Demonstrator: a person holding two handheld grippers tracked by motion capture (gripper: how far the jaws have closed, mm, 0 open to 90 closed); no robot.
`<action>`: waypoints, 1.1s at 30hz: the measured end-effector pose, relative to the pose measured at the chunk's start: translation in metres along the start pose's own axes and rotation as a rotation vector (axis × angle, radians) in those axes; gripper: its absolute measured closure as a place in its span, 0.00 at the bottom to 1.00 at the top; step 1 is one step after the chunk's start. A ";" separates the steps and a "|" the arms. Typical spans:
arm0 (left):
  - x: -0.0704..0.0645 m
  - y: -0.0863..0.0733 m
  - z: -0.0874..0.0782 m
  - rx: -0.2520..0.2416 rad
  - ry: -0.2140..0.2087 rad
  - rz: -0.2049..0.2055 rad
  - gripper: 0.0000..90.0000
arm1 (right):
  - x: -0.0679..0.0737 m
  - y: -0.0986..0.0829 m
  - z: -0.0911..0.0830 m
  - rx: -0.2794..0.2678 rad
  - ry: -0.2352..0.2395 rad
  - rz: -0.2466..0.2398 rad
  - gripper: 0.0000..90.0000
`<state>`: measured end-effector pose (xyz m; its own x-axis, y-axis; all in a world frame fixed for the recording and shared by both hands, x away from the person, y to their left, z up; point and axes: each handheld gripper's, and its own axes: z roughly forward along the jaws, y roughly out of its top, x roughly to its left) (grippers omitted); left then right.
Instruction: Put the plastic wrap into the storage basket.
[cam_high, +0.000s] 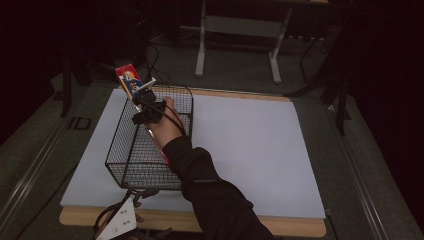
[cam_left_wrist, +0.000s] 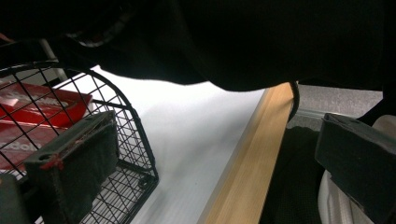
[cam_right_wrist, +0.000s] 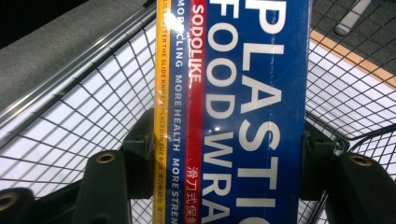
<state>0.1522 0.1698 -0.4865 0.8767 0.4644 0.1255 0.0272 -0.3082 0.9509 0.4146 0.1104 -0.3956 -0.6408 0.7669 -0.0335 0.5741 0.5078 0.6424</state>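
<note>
Right gripper (cam_high: 141, 96) clamped on a plastic wrap box (cam_right_wrist: 243, 93), raised over the wire basket (cam_high: 125, 150). Left gripper (cam_left_wrist: 210, 163) spread apart at the tabletop (cam_high: 250, 145) near edge, holding nothing.

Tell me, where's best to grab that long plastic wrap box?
Probably mid-length, across its narrow sides, coming square at a broad face. The box is long and flat-sided, and the right gripper holds it just so, fingers pressing opposite edges above the basket.
</note>
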 end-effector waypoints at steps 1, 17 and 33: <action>0.000 0.000 0.000 0.000 0.000 0.001 0.00 | -0.001 -0.002 0.002 0.000 -0.001 0.002 0.43; -0.001 0.000 0.001 0.004 -0.007 0.002 0.00 | -0.010 -0.018 0.018 0.059 0.002 0.035 0.42; 0.000 -0.001 0.003 0.014 -0.008 0.001 0.00 | -0.017 -0.027 0.023 0.076 0.025 0.042 0.39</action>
<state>0.1533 0.1677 -0.4877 0.8808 0.4571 0.1238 0.0331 -0.3202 0.9468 0.4217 0.0932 -0.4303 -0.6270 0.7789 0.0118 0.6371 0.5040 0.5831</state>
